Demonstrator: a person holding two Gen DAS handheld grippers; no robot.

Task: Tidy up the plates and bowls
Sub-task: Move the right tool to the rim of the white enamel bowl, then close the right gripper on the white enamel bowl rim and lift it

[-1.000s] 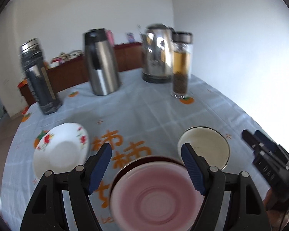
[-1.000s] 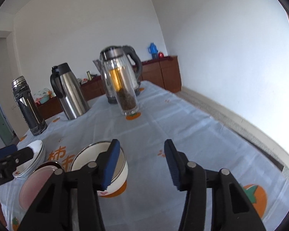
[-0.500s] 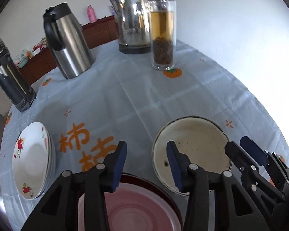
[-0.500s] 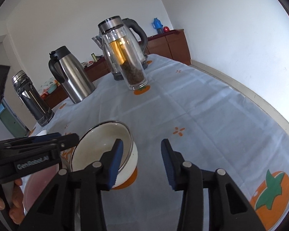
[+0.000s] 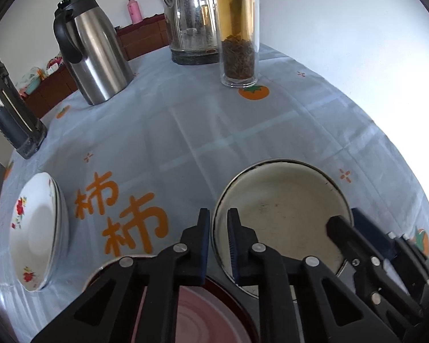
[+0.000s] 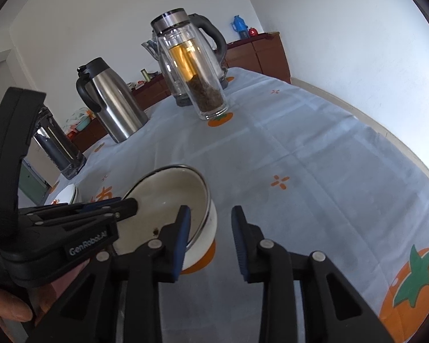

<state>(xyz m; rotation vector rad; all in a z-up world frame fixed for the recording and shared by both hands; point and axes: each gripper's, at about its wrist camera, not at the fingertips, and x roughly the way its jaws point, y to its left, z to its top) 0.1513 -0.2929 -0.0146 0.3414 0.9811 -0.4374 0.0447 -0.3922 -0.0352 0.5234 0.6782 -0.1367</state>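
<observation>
A cream enamel bowl [image 5: 280,214] with a dark metal rim stands on the blue tablecloth. My left gripper [image 5: 217,214] is shut on its left rim, one pad inside and one outside. My right gripper [image 6: 211,210] straddles the bowl's [image 6: 168,194] opposite rim and its jaws are closing. Its inner pad sits against the inside wall, while the outer pad stands slightly off the outside. A pink plate [image 5: 200,314] in a dark red dish lies under the left gripper. A stack of white floral plates [image 5: 34,228] lies at the left.
At the back stand a glass tea bottle [image 5: 238,28], a steel kettle [image 5: 191,23], a steel thermos jug [image 5: 97,54] and a dark flask [image 5: 8,108]. The round table's edge [image 6: 400,143] curves along the right. A hand [image 6: 5,311] holds the left gripper.
The left gripper swung right from over the pink plate to the bowl's left rim and shut on it. The right gripper's jaws narrowed around the bowl's other rim.
</observation>
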